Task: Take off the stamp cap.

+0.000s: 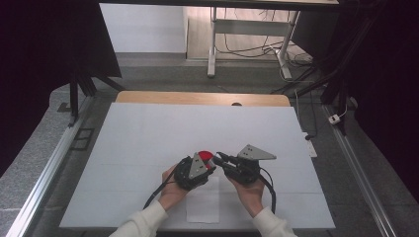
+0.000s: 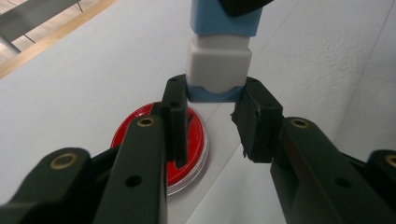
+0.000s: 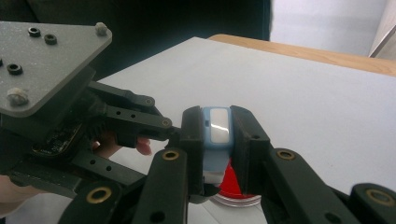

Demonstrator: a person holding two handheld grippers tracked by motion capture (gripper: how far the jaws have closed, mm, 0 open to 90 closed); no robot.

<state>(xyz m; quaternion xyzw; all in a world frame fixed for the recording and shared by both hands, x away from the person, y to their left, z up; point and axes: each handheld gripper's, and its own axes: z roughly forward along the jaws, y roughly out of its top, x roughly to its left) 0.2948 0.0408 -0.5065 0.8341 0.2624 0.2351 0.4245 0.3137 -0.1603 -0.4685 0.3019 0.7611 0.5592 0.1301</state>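
- white paper sheet (image 1: 202,205) lies at the near table edge, between the two forearms
- left gripper (image 2: 210,105) jaws spread around the lower blue end of the blue-white block (image 2: 219,60), left pad touching, right pad seems just off it
- right gripper (image 3: 217,135) clamped on the block's upper end, held upright
- red round dish (image 2: 140,126) sits on the white table cover (image 1: 148,133) just under and beside the block
- open cover all round; far wooden edge (image 1: 197,97) well apart

Blue & white block (image 2: 219,56), red dish (image 2: 189,140), black grippers
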